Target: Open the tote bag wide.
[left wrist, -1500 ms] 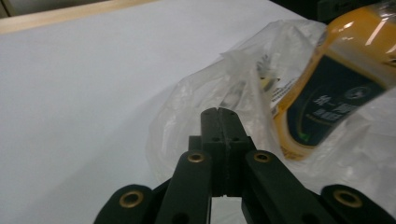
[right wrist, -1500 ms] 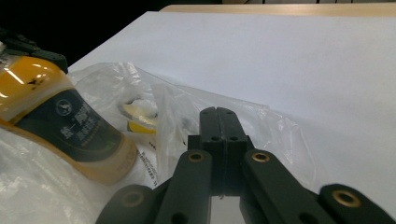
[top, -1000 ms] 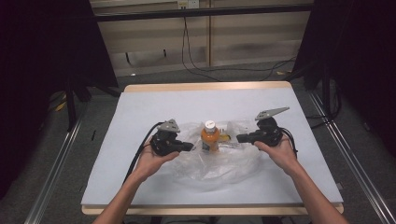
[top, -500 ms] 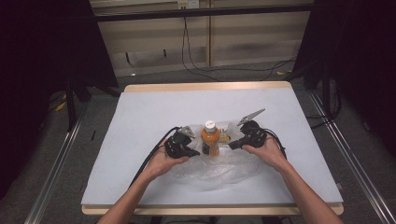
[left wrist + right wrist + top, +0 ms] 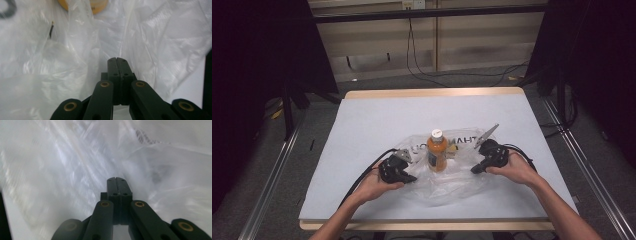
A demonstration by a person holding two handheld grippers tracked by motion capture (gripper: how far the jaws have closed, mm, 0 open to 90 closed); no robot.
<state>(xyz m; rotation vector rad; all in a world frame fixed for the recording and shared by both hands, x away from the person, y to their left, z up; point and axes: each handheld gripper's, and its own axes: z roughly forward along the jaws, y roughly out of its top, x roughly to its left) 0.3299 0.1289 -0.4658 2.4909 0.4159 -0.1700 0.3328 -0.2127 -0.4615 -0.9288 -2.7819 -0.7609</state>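
An orange drink bottle (image 5: pixel 437 150) with a white cap stands upright in the middle of a crumpled clear plastic bag (image 5: pixel 447 185) on the white table (image 5: pixel 377 120). My left gripper (image 5: pixel 412 178) lies low at the bag's left edge, shut, with a fold of the film rising from its tips (image 5: pixel 116 59). On the bag's right side my right gripper (image 5: pixel 474 170) is also shut, with film at its tips (image 5: pixel 116 178). In the left gripper view the bottle's orange base (image 5: pixel 96 3) shows through the bag (image 5: pixel 75 50) at the top.
The bag bears dark printed letters (image 5: pixel 462 141) behind the bottle. A cable (image 5: pixel 362 175) trails from the left gripper toward the table's near edge. Metal rails (image 5: pixel 277 165) run along both sides of the table, and loose cables (image 5: pixel 422 70) lie on the floor behind it.
Both grippers have come down and toward the near edge of the table, drawing the bag's sides low around the bottle. The bottle stays upright in place.
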